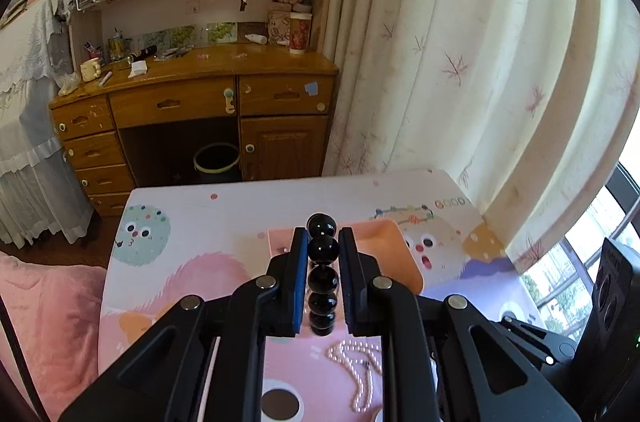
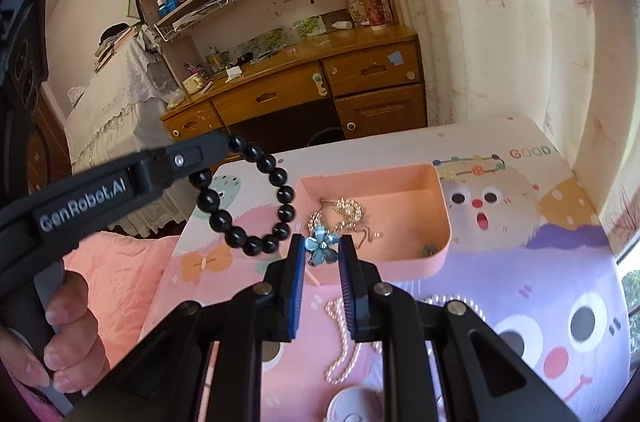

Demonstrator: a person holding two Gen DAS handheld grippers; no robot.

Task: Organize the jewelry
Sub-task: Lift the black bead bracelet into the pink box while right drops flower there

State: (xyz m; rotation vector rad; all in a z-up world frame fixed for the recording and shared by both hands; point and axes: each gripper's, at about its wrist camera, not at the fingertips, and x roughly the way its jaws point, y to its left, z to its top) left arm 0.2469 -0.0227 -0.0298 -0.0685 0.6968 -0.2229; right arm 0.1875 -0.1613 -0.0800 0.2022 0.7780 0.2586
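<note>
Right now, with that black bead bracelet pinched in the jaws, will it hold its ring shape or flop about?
The black bead bracelet probably keeps its loop: it hangs as an open ring from the left gripper. Its glossy round beads look slippery, so it might swivel. Set on the table, it could roll a little.

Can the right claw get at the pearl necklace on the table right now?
Probably not yet: the right claw is shut on a blue flower piece, so it is occupied. The pearl necklace itself lies uncovered on the table below it.

Left claw (image 1: 323, 250) clamped on black bead bracelet (image 1: 322, 276); right claw (image 2: 319, 254) pinching blue flower (image 2: 320, 247).
</note>
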